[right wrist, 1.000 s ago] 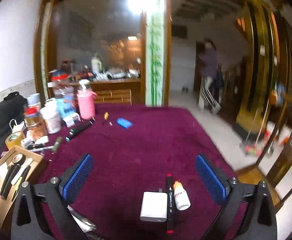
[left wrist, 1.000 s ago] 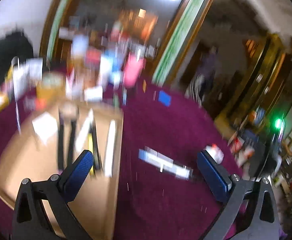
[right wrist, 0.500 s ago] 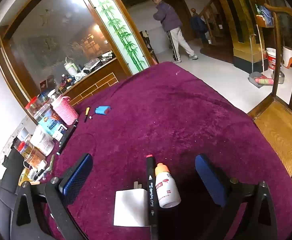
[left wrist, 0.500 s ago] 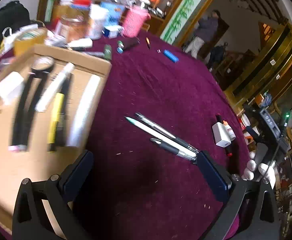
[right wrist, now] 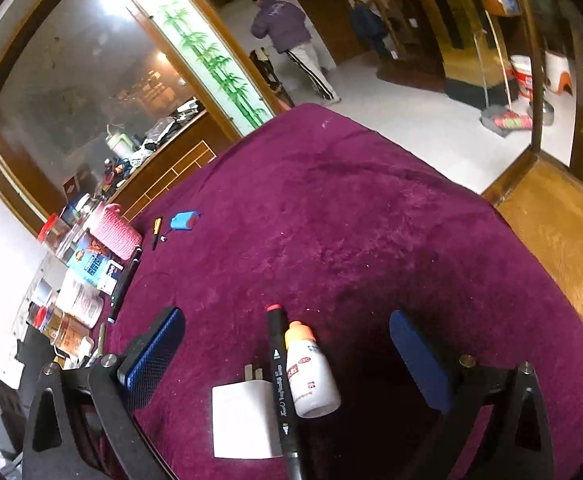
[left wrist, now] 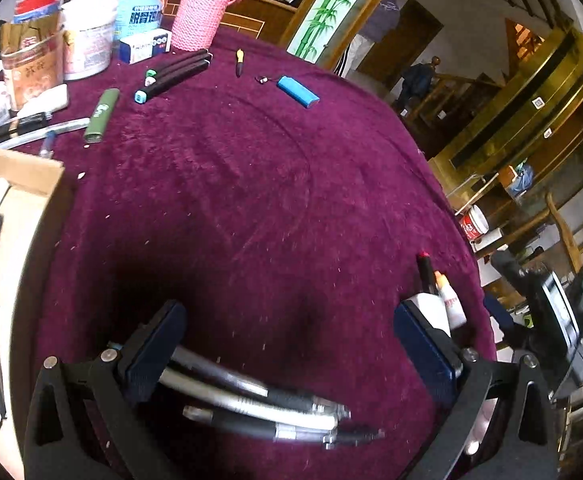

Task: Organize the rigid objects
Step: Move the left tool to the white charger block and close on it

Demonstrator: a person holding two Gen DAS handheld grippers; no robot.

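My left gripper (left wrist: 291,344) is open, low over the purple cloth, with three pens (left wrist: 259,404) lying between and just below its jaws. A cardboard tray (left wrist: 15,208) holding pens lies at the left edge. My right gripper (right wrist: 287,356) is open over a white charger plug (right wrist: 243,420), a black marker (right wrist: 279,376) and a small white bottle with an orange cap (right wrist: 311,372), all lying on the cloth between its jaws. The same bottle (left wrist: 449,300) and marker (left wrist: 425,272) show beside my left gripper's right finger.
At the table's far side lie a blue lighter (left wrist: 297,91), black markers (left wrist: 175,74), a green tube (left wrist: 101,114) and a small screwdriver (left wrist: 238,62). A pink knitted bottle (left wrist: 203,8), jars and boxes (left wrist: 87,40) crowd the back left. The table edge (right wrist: 531,248) drops off at right.
My left gripper has swung from the cardboard tray to the right and down over the three pens. My right gripper has tilted down and closed in on the plug, marker and bottle.
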